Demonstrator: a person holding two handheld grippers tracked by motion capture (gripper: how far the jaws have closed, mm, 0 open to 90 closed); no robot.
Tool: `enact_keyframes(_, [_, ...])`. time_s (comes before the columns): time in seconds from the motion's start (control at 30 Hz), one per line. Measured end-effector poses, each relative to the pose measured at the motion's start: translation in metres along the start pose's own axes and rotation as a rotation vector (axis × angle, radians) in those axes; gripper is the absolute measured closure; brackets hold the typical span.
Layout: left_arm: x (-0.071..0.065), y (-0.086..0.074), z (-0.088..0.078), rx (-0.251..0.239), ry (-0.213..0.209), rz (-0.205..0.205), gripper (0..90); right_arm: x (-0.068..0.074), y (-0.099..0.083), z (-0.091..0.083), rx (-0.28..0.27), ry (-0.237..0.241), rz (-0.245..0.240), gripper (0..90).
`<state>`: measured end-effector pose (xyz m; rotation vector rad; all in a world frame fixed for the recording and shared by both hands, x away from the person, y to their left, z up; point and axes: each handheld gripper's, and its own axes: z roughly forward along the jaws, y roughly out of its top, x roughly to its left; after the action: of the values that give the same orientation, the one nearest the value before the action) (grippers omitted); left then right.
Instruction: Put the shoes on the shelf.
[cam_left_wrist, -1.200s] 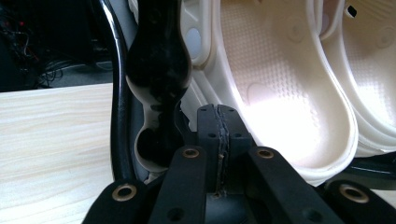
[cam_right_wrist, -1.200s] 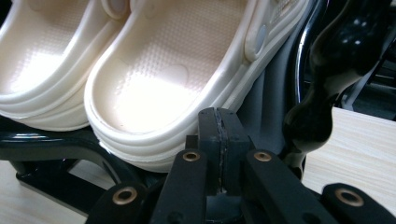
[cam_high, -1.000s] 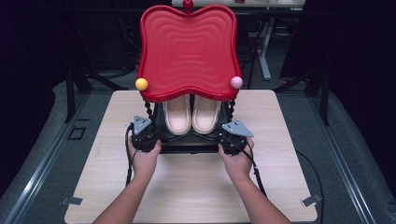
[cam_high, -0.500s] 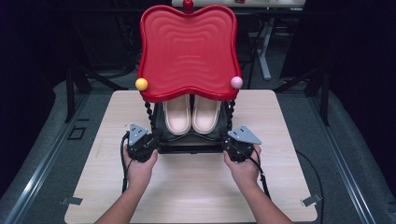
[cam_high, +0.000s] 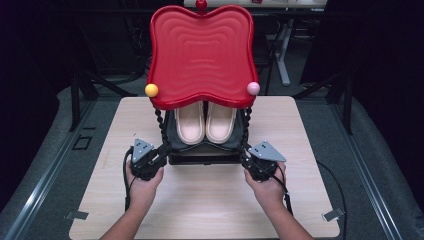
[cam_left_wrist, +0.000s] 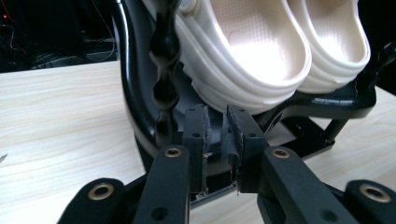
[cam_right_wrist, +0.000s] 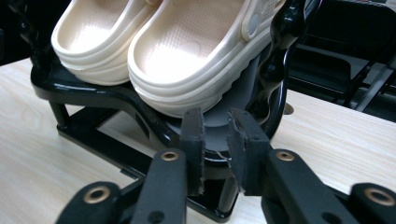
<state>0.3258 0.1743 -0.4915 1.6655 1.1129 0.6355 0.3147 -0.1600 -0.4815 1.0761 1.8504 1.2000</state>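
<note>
Both grippers, left (cam_high: 159, 156) and right (cam_high: 248, 157), are pinching the rack's (cam_high: 202, 156) base corners with jaws nearly closed; uneven lifting risks tipping the clogs (cam_high: 206, 122) beyond them.

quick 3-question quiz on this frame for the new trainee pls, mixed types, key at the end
1. True or false: the pair of cream clogs sits on the wooden table itself.
2. Multiple choice: the red tray on top of the black rack has balls at its two front corners. They are: A) both yellow, B) yellow and pink, C) green and blue.
3. Fill in: each hand-held gripper, left hand-held gripper and right hand-held gripper, is at a front ____ of the rack's base.

Key
1. False: they rest on the rack's lower shelf, under the tray.
2. B: yellow ball, pink ball.
3. corner
</note>
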Motion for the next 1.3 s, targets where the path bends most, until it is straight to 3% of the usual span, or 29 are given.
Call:
enact_keyframes(0.23, [0.008,-0.009,-0.013,0.025,-0.006,0.008,71.6,-0.007,-0.005,-0.013,0.035,0.017,0.004,69.8])
enact_keyframes(0.43, [0.019,-0.018,-0.026,0.032,-0.018,0.015,59.4,-0.016,-0.015,-0.028,0.049,0.026,0.001,58.4])
enact_keyframes(0.63, [0.031,-0.031,-0.036,0.058,0.009,0.020,50.7,-0.023,-0.031,-0.042,0.066,0.017,-0.006,48.1])
enact_keyframes(0.73, [0.037,-0.038,-0.039,0.081,0.014,-0.001,46.4,-0.027,-0.039,-0.047,0.070,0.016,-0.007,45.0])
enact_keyframes(1.03, [0.053,-0.061,-0.049,0.119,0.053,0.015,43.8,-0.040,-0.062,-0.054,0.088,0.046,0.021,39.5])
enact_keyframes(1.2, [0.063,-0.070,-0.046,0.121,0.053,-0.035,43.9,-0.042,-0.074,-0.051,0.088,0.022,0.012,39.4])
enact_keyframes(1.3, [0.066,-0.073,-0.043,0.129,0.058,-0.031,43.9,-0.043,-0.079,-0.049,0.095,0.026,-0.008,39.3])
